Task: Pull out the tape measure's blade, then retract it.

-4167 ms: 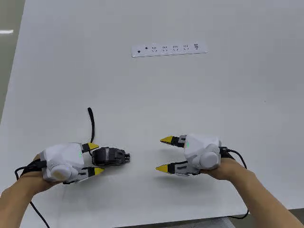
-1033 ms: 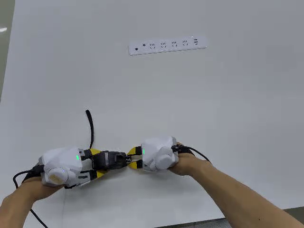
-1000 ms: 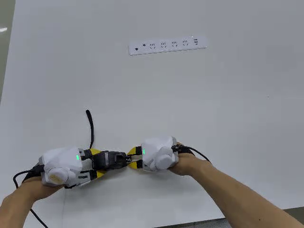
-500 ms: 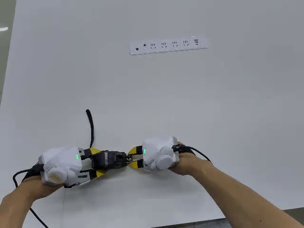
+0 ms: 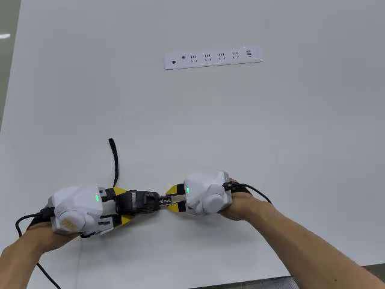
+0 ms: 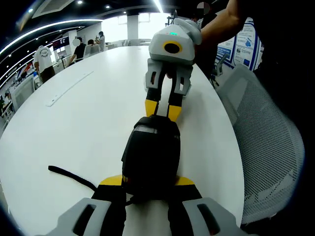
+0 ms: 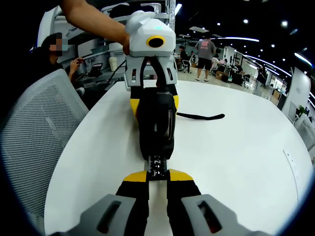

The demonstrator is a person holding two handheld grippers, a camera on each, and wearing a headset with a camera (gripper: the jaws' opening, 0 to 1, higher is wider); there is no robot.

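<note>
— What sat nearest you?

— My left gripper (image 5: 123,205), at the near left of the table (image 5: 271,132). I had it clamped on the black tape measure (image 5: 139,201), one yellow tip on each side of the case. The case lay on the tabletop with its mouth pointing right.

— And the other tool?

— My right gripper (image 5: 171,199) faced it from the right, its tips close to the case's mouth. Its jaws were pinched on the blade (image 7: 156,165). A short stub of the blade, with printed numerals, showed between the case and the tips.

— Anything beyond that?

— The black strap (image 5: 114,158) lay flat, running from the case toward the far side. Well past it, at the far centre, a white power strip (image 5: 213,58) lay on the table. In the left gripper view, people (image 6: 43,61) stood beyond the table's end.
</note>
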